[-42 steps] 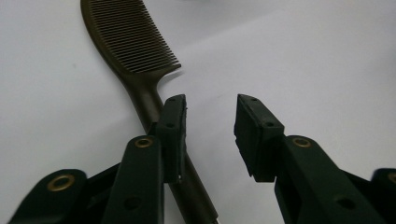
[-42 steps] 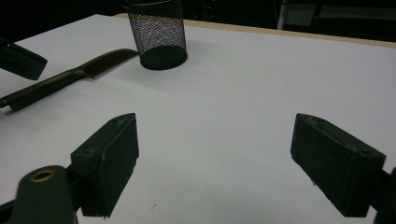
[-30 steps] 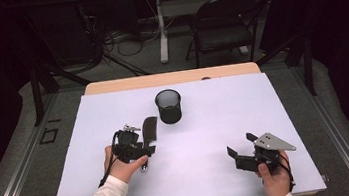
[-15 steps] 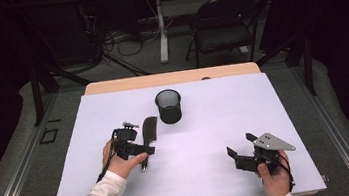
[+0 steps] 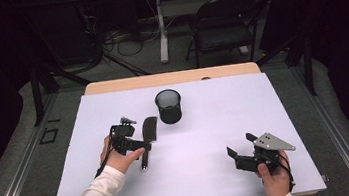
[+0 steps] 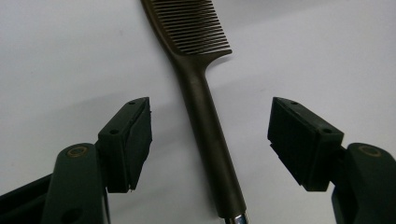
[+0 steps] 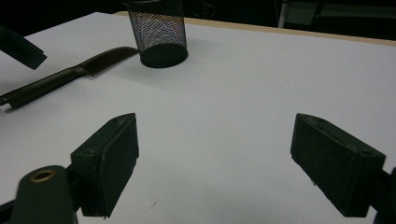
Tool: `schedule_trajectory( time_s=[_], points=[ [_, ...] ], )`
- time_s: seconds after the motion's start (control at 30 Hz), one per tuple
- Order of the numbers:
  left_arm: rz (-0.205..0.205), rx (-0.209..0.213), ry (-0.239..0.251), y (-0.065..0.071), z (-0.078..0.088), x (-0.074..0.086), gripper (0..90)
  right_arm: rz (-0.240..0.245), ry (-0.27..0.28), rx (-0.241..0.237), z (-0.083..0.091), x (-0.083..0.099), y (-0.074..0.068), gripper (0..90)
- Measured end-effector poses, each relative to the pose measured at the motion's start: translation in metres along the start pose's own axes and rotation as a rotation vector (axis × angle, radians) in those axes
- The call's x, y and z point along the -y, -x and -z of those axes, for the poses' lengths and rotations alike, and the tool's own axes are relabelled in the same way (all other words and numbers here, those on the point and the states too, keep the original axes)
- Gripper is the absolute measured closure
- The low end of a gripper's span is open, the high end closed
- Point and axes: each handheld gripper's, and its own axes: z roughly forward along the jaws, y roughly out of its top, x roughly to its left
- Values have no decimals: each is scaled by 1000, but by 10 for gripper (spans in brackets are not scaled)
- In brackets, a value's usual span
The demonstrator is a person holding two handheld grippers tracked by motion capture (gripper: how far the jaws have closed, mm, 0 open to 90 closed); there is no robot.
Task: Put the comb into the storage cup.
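Note:
A dark comb (image 5: 149, 133) lies flat on the white table (image 5: 215, 118), teeth toward the far side. My left gripper (image 5: 143, 144) sits low beside it. In the left gripper view the comb's handle (image 6: 205, 126) runs between the jaws of the left gripper (image 6: 210, 109). Both pads stand clear of it, and the jaws have just been closing a little. A black mesh cup (image 5: 169, 106) stands upright just beyond the comb. My right gripper (image 5: 239, 145) rests near the front right, open, with bare table between the jaws (image 7: 217, 123).
From the right gripper view the mesh cup (image 7: 159, 32) and comb (image 7: 70, 74) lie ahead to the left, with a jaw of the other gripper (image 7: 21, 49) at the left edge. A folding chair (image 5: 224, 26) and cables are on the floor beyond the table.
The left hand has shifted only slightly beside the comb's handle. The comb, the cup and the right gripper have not moved.

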Motion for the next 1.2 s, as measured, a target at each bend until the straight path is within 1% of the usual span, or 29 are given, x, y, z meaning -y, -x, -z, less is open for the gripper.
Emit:
schedule_trajectory(
  time_s=[0.17, 0.4, 0.53, 0.57, 0.6, 0.63, 0.67, 0.7, 0.73, 0.8, 0.87, 0.9, 0.97, 1.07, 1.2],
  points=[
    [-4, -4, -10, 1, -2, -1, 357, -1, -4, -1, 0, 0, 0, 152],
    [7, 1, -34, 2, -7, -2, 381, -2, -7, 0, 0, 0, 0, 153],
    [13, 9, -57, 2, -9, -3, 434, -2, -6, -1, 0, 0, 0, 153],
    [22, 25, -62, 1, -11, -3, 444, -1, -6, 0, 0, 0, 0, 153],
    [37, 58, -71, 0, -13, -3, 465, -1, -5, -1, 0, 0, 0, 153],
    [51, 106, -70, -3, -15, -2, 483, -2, -5, -1, 0, 0, 0, 153],
    [44, 121, -54, -4, -18, -1, 489, -3, -5, -1, 0, 0, 0, 153],
    [35, 103, -58, -4, -19, -1, 496, -3, -5, -1, 0, 0, 0, 153],
    [34, 85, -61, -4, -20, -1, 532, -2, -5, -1, 0, 0, 0, 153],
    [56, 85, -76, -3, -21, -2, 544, -2, -6, 0, 0, 0, 0, 153],
    [52, 73, -81, -3, -21, -2, 573, -1, -3, 0, 0, 0, 0, 153],
    [46, 68, -86, -3, -21, -2, 574, -2, -3, -1, 0, 0, 0, 153],
    [47, 53, -96, -2, -21, -2, 587, -1, -4, -1, 0, 0, 0, 153],
    [42, 35, -100, -2, -21, -3, 597, -2, -6, -1, 0, 0, 0, 153],
    [50, 22, -110, -1, -23, -3, 617, -4, -5, -1, 0, 0, 0, 153]
  ],
)
